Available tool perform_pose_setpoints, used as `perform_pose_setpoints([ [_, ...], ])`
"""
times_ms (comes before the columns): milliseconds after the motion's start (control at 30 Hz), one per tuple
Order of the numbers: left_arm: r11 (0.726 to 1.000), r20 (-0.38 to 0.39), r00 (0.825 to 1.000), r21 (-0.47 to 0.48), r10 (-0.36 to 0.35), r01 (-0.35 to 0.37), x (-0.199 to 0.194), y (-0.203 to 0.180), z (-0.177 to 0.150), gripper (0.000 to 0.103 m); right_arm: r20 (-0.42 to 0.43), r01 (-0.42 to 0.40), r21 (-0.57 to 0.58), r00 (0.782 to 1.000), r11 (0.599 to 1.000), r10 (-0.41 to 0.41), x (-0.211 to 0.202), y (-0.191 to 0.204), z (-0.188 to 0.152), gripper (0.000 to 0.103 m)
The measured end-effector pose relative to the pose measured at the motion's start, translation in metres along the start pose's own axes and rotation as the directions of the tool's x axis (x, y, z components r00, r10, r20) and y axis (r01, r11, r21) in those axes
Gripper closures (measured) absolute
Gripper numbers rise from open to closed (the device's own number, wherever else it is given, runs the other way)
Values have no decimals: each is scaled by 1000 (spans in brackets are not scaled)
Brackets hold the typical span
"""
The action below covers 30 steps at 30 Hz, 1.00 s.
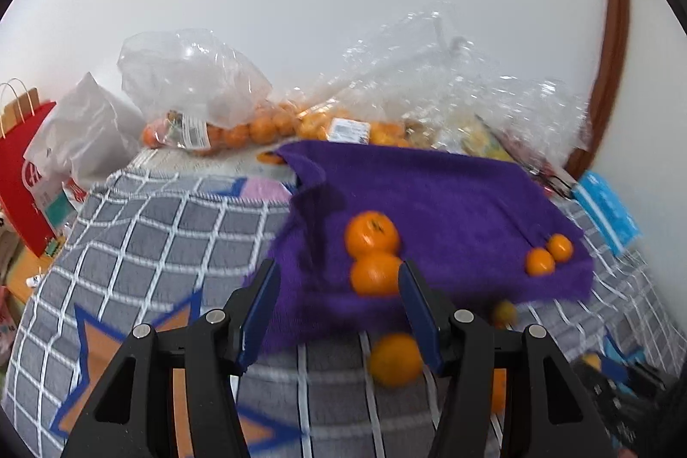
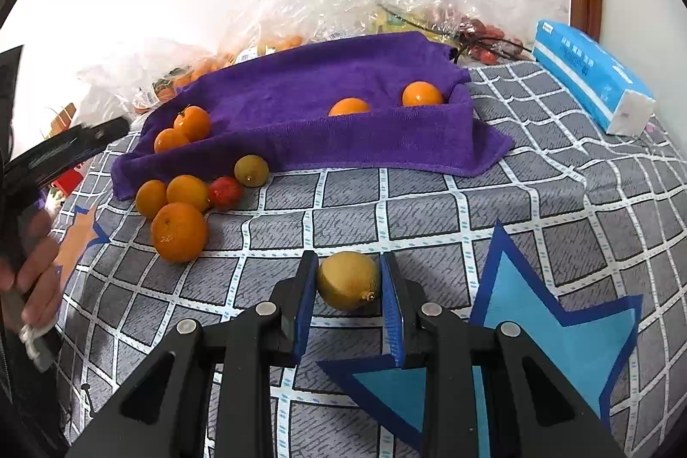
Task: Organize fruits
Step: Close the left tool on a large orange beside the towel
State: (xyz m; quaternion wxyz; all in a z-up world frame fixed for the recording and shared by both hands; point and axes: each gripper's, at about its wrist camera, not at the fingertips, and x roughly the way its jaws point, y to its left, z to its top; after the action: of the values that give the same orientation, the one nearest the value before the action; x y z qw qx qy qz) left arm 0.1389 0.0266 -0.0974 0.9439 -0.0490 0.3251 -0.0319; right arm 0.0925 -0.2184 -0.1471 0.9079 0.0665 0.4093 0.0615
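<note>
My right gripper is shut on a yellow lemon, low over the grey checked cloth. Beyond it a purple towel carries two oranges on the right and two more on the left. Several oranges, a red fruit and a small yellow-green fruit lie in front of the towel's left end. My left gripper is open over the purple towel. Its right finger is next to an orange, and nothing is gripped.
Clear plastic bags of oranges line the wall behind the towel. A blue tissue pack lies at the right. A red paper bag stands off the left edge. A hand holds the left gripper at the far left.
</note>
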Motion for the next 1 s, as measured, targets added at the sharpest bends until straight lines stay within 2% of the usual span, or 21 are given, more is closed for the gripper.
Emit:
perform_pose_setpoints([
  [67, 999, -27, 999, 19, -37, 37, -6, -4, -7, 48, -4, 17, -8, 1000, 1000, -17, 0, 2, -1, 74],
  [100, 996, -68, 994, 27, -84, 86, -7, -7, -12, 48, -7, 26, -14, 1000, 1000, -27, 0, 3, -1, 74],
  [167, 992, -118, 986, 28, -115, 120, -5, -11, -20, 48, -4, 40, -25, 999, 999, -40, 0, 5, -1, 74],
  [333, 991, -175, 979, 67, -102, 115, 8, -20, -34, 48, -13, 21, 0, 1000, 1000, -21, 0, -1, -1, 74],
  [500, 990, -202, 971, 44, -124, 136, 21, -19, -33, 51, -30, 15, 12, 999, 1000, -15, 3, -2, 0, 74],
  [667, 992, -237, 967, 69, -90, 110, 37, -23, -34, 57, -32, 10, 18, 999, 1000, -10, 3, -4, 0, 74],
  [867, 992, -223, 970, 49, -99, 112, 43, -22, -36, 70, -33, 51, -20, 998, 998, -52, 4, 5, 0, 74],
  [1000, 989, -213, 967, 19, -140, 147, 41, -17, -34, 70, -26, 45, -17, 999, 999, -45, 3, 4, -1, 74],
])
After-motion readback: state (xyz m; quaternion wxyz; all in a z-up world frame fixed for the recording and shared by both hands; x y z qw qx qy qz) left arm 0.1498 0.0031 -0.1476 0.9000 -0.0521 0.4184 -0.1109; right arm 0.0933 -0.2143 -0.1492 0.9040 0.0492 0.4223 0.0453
